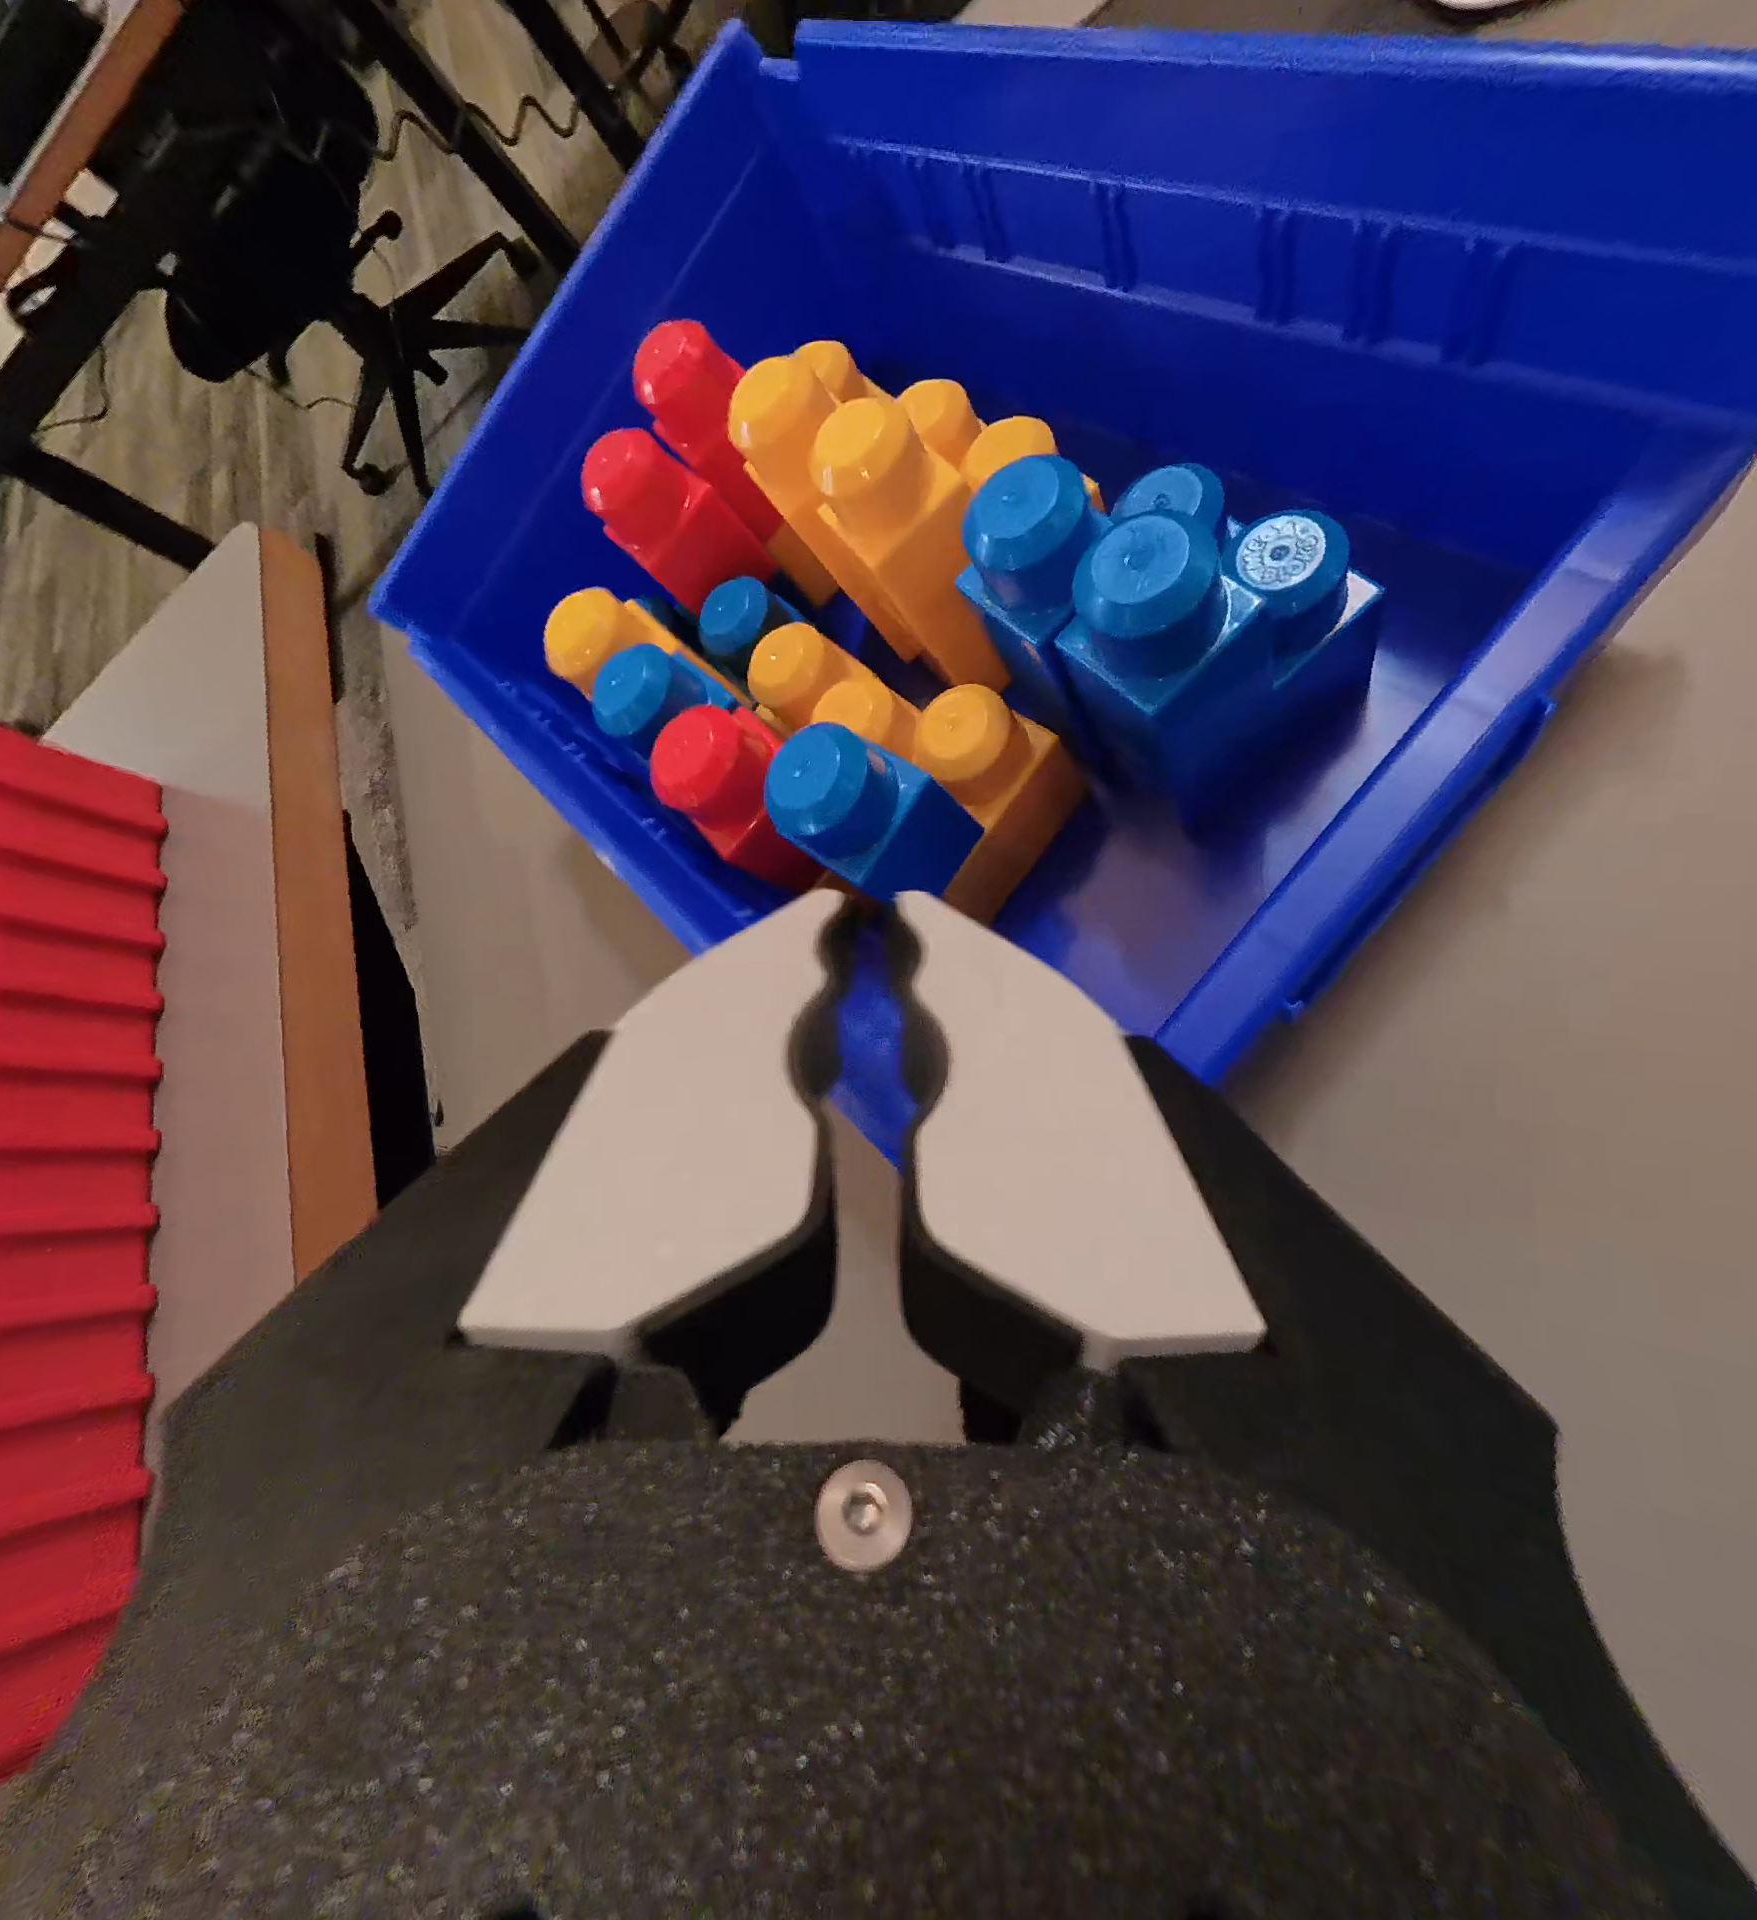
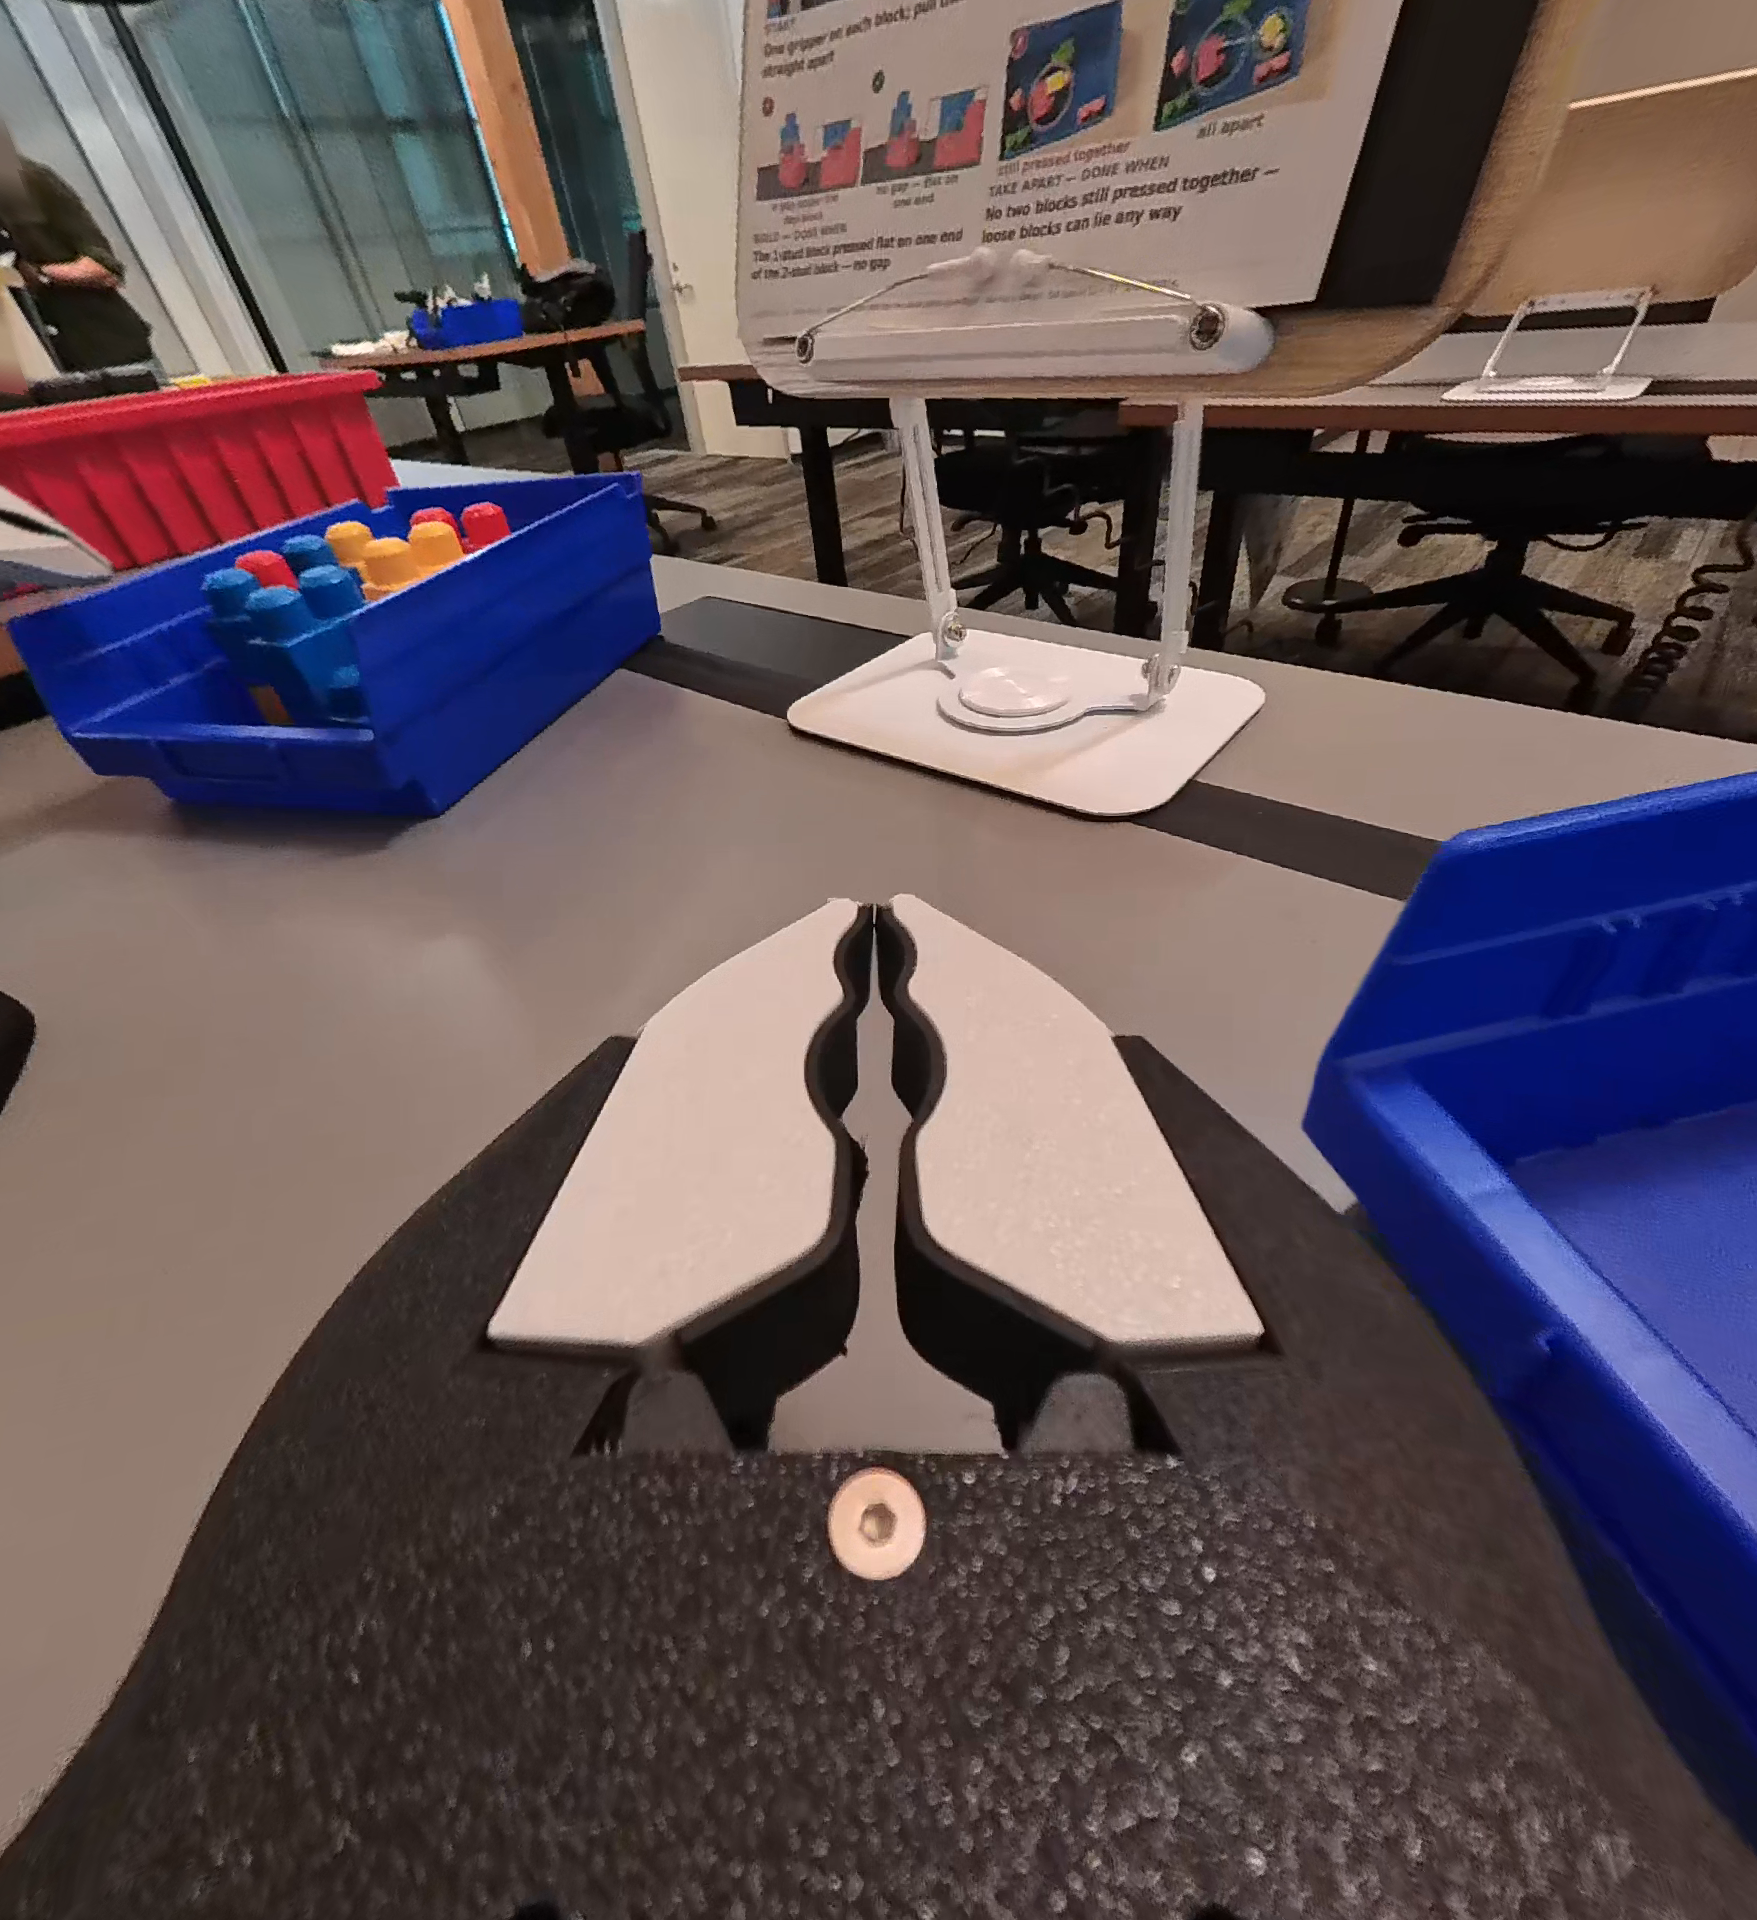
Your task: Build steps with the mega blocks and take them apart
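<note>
Mega blocks (image 1: 915, 623), in red, yellow and blue, lie heaped in a blue bin (image 1: 1269, 291) that stands on the grey table (image 1: 1580, 1143); most are tipped on their sides with studs toward the left wrist camera. Some appear pressed together in pairs or short stacks, among them a blue cluster (image 1: 1165, 623) at the right of the heap, though which joints are seated cannot be told. No block lies on the table outside the bin, so building on the open table is judged not yet begun, and taking apart is likewise still to come.

The left gripper (image 1: 869, 914) hangs over the near rim of the bin, its tips just beside a blue single-stud block (image 1: 863, 810); the fingers are nearly together, a narrow gap between them, nothing clamped. The right gripper (image 2: 876, 914) points across bare table, well apart from the blocks, fingers together at the tips and empty.

In the right wrist view the block bin (image 2: 500, 665) sits at far left, a red bin (image 2: 178, 478) behind it, a second, seemingly empty blue bin (image 2: 1580, 1039) at right, and a white stand (image 2: 1030, 727) bearing an instruction sheet (image 2: 1009, 156) ahead.
</note>
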